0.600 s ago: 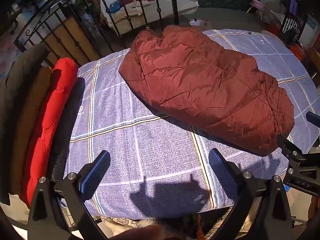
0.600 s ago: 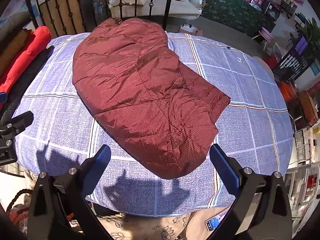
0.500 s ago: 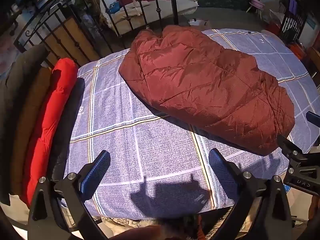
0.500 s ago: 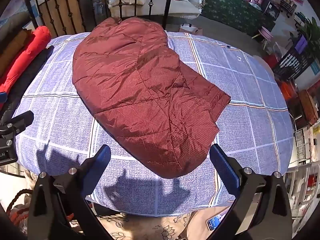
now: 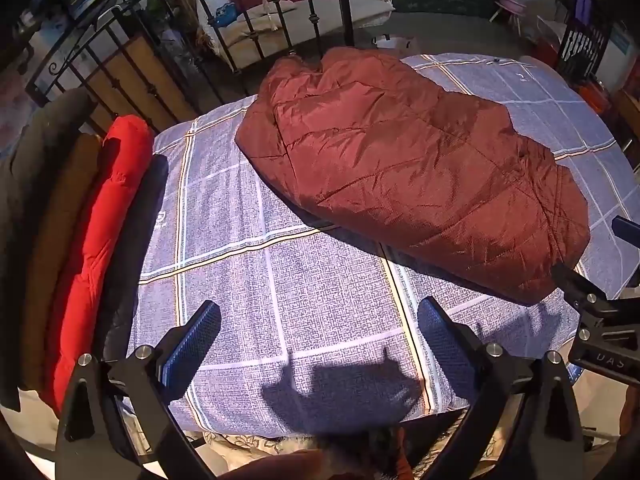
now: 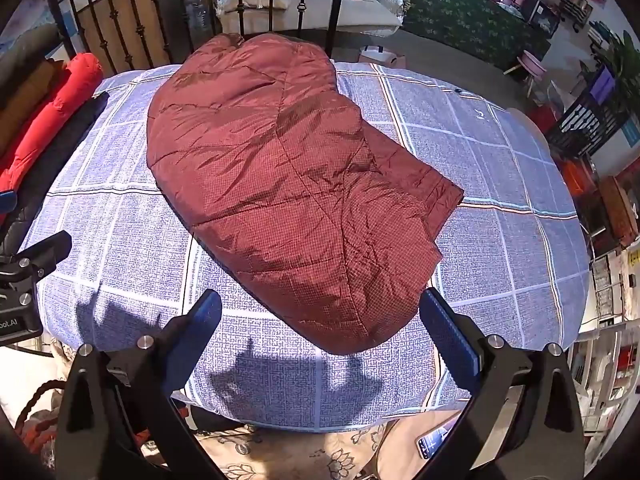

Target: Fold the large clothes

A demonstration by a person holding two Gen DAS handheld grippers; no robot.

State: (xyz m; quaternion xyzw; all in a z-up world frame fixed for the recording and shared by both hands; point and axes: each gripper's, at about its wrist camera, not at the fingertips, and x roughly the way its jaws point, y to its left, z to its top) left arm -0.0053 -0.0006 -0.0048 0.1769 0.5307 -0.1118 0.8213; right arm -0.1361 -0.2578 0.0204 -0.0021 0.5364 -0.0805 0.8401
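A dark red quilted jacket [image 5: 416, 164] lies folded on the blue checked table cover [image 5: 280, 280]; in the right wrist view the jacket [image 6: 288, 184] reaches from the far edge toward my fingers. My left gripper [image 5: 320, 328] is open and empty, above the bare cover, left of the jacket's near end. My right gripper [image 6: 320, 316] is open and empty, with its jaws on either side of the jacket's near rounded end, a little above it. Each gripper shows at the edge of the other's view.
Folded clothes hang at the left edge: a red one [image 5: 100, 232], a brown one and dark ones. A black iron railing [image 5: 132, 64] stands behind the table. A phone [image 6: 434, 440] lies below the table's near edge. Furniture crowds the right side.
Almost nothing has moved. The right gripper view has shifted very slightly; the jacket lies as before and both grippers stay open.
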